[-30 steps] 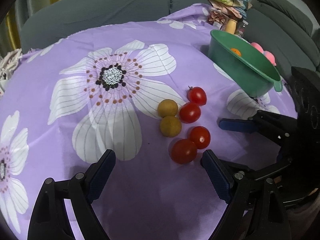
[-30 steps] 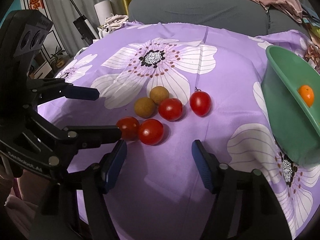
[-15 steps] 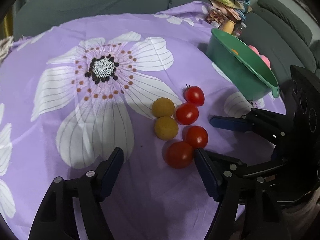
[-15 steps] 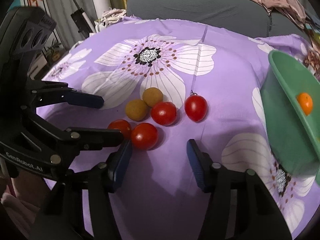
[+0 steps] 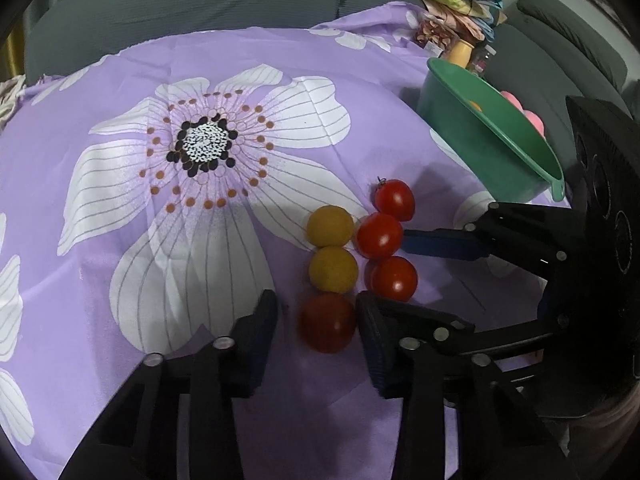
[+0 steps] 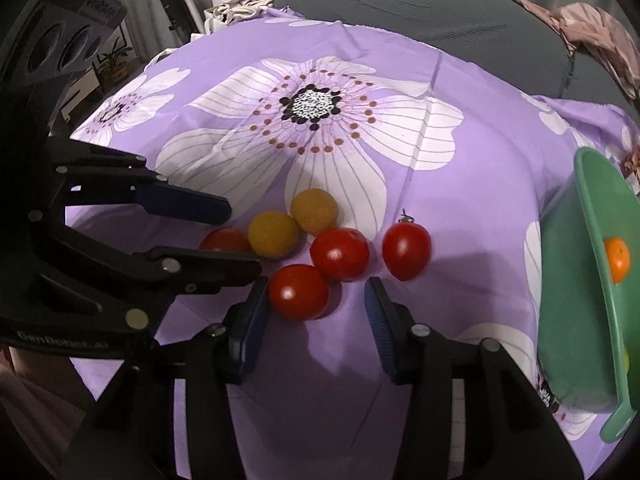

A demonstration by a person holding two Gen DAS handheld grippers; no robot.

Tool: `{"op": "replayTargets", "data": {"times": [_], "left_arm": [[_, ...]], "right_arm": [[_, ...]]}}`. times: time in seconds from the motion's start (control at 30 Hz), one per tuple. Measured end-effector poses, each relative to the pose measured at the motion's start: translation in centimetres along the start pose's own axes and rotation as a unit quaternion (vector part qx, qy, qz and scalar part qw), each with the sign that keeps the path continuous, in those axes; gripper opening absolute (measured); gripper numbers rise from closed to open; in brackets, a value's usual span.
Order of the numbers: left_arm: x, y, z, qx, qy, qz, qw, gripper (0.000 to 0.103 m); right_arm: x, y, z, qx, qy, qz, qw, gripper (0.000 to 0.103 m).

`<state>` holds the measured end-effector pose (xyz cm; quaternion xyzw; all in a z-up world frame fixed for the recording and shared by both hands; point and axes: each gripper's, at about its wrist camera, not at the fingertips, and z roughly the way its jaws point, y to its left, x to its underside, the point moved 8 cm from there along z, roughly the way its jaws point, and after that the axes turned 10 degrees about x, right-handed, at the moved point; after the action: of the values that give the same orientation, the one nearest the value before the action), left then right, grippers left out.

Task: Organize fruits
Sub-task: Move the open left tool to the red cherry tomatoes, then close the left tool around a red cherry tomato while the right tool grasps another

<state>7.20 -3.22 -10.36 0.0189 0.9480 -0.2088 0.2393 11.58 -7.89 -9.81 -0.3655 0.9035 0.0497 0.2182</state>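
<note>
- The left gripper (image 5: 316, 328) sits low over the purple cloth (image 5: 120, 280), jaws spread around the nearest tomato (image 5: 328, 328); the right pad looks just beside its skin, the left pad apart from it.
- At 12 o'clock from that tomato lie two yellow fruits (image 5: 332, 248), one touching the other.
- At 3 o'clock from the yellow pair sit three more tomatoes (image 5: 384, 236) in a line, running toward 12 o'clock.
- The right gripper (image 6: 316, 312) has its jaws spread around one tomato of that line (image 6: 298, 292); its left pad is just beside the fruit, the right pad is apart.
- At 3 o'clock, well apart from the cluster, the green bowl (image 6: 560, 300) stands on the cloth, an orange fruit (image 6: 616, 260) inside it.
</note>
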Motion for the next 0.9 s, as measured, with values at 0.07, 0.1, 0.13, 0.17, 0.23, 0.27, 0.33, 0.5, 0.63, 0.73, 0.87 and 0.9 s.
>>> {"op": "replayTargets", "data": {"times": [0.07, 0.1, 0.13, 0.17, 0.23, 0.27, 0.33, 0.5, 0.63, 0.73, 0.87, 0.9], "left_arm": [[0.0, 0.0, 0.0, 0.001, -0.001, -0.003, 1.0000, 0.034], [0.0, 0.0, 0.0, 0.001, -0.002, -0.003, 1.0000, 0.034], [0.0, 0.0, 0.0, 0.001, -0.002, -0.004, 1.0000, 0.033], [0.1, 0.0, 0.0, 0.002, -0.003, -0.005, 1.0000, 0.032], [0.3, 0.0, -0.1, 0.004, -0.005, -0.008, 0.9999, 0.031], [0.3, 0.0, -0.1, 0.006, -0.006, -0.011, 0.9999, 0.030], [0.4, 0.0, -0.1, 0.008, -0.008, -0.013, 0.9999, 0.030], [0.6, 0.1, -0.4, 0.021, -0.014, -0.028, 0.9993, 0.029], [0.8, 0.4, -0.7, 0.031, -0.017, -0.043, 0.9985, 0.029], [0.9, 0.5, -1.1, 0.031, -0.020, -0.048, 0.9982, 0.029], [1.0, 0.4, -1.6, 0.031, -0.025, -0.049, 0.9980, 0.029], [0.9, 0.4, -1.6, 0.031, -0.026, -0.050, 0.9979, 0.029]], "right_arm": [[-0.1, 0.1, 0.0, -0.002, 0.002, -0.002, 1.000, 0.042], [-0.1, 0.1, 0.0, -0.002, 0.002, -0.003, 1.000, 0.041], [-0.1, 0.3, 0.0, -0.004, 0.001, -0.006, 1.000, 0.037], [-0.1, 0.5, -0.1, -0.006, 0.000, -0.008, 1.000, 0.034], [-0.1, 0.6, -0.2, -0.007, -0.002, -0.010, 1.000, 0.032], [-0.1, 0.7, -0.2, -0.008, -0.003, -0.010, 1.000, 0.031], [-0.1, 0.8, -0.3, -0.010, -0.004, -0.011, 1.000, 0.029], [0.0, 0.8, -0.3, -0.011, -0.007, -0.003, 1.000, 0.029], [0.3, 0.2, -0.5, -0.018, -0.013, 0.018, 1.000, 0.029], [0.6, -0.2, -0.7, -0.024, -0.019, 0.036, 0.999, 0.029], [1.0, -1.0, -0.9, -0.033, -0.026, 0.063, 0.997, 0.029], [1.1, -1.1, -1.0, -0.035, -0.027, 0.069, 0.997, 0.029]]}}
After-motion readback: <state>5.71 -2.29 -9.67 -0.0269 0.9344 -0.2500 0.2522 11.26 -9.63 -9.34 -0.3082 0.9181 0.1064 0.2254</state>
